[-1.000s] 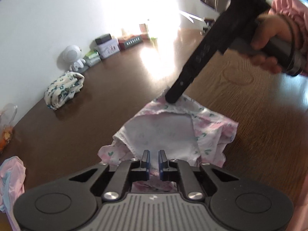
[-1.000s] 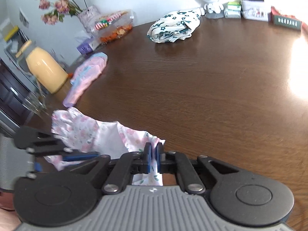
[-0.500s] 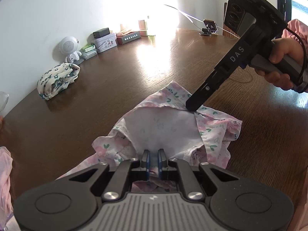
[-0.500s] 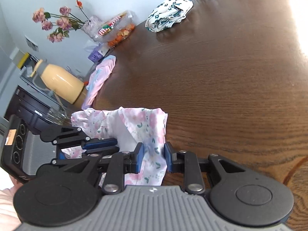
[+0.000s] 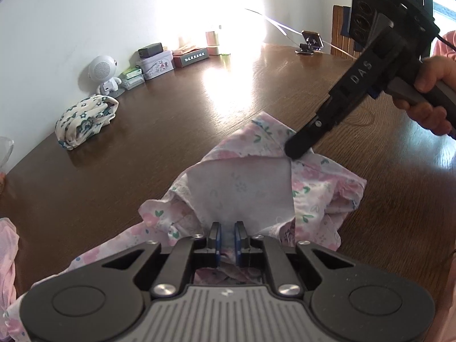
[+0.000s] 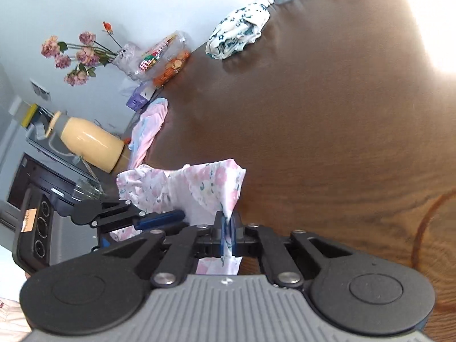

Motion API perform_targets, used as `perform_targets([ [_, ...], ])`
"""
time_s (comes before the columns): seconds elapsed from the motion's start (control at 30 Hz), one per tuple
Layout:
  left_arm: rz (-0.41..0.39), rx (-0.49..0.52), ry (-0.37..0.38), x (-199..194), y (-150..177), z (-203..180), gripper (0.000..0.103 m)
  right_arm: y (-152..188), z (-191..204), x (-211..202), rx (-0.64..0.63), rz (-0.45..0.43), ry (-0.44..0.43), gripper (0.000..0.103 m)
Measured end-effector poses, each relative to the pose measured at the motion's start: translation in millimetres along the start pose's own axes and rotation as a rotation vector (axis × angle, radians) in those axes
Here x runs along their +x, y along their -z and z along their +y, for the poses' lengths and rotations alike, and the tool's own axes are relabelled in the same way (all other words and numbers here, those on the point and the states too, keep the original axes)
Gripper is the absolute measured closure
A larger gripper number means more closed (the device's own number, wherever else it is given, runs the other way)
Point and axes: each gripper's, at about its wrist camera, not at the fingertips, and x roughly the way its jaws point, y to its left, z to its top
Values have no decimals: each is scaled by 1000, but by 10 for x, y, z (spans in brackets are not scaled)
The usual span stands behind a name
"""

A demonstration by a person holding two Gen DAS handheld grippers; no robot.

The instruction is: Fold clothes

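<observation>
A pink floral garment (image 5: 250, 188) lies crumpled on the brown table (image 5: 171, 131), its pale inside showing. My left gripper (image 5: 227, 238) is at the garment's near edge. Its jaws are opening slightly, and cloth still fills the narrow gap between the pads. My right gripper (image 6: 227, 233) is shut on a raised corner of the garment (image 6: 205, 182), which stands up from its pads. In the left wrist view the right gripper (image 5: 296, 149) comes down from the upper right, held by a hand (image 5: 427, 94). The left gripper (image 6: 159, 217) shows beside it in the right wrist view.
A folded white-and-green floral cloth (image 5: 85, 119) lies farther back. A white speaker toy (image 5: 102, 74) and small boxes (image 5: 156, 62) line the wall. A pink garment (image 6: 148, 131), a yellow jug (image 6: 91, 145), a snack bag (image 6: 165, 59) and a vase of flowers (image 6: 79, 54) crowd the table's left end.
My right gripper let go of the cloth, swung open, then closed again on a corner farther along the edge while rolling. The gap between the left pads grew a little.
</observation>
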Motion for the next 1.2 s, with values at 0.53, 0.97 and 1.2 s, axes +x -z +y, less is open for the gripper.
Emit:
perform_targets([
  [0.53, -63, 91, 74, 343, -305, -180, 85, -525, 941, -299, -242, 26, 288, 100],
  [0.97, -111, 29, 126, 375, -250, -63, 82, -482, 1411, 218, -267, 84, 360, 100],
  [1.2, -145, -12, 84, -117, 4, 171, 62, -439, 1450, 348, -268, 96, 369, 100],
])
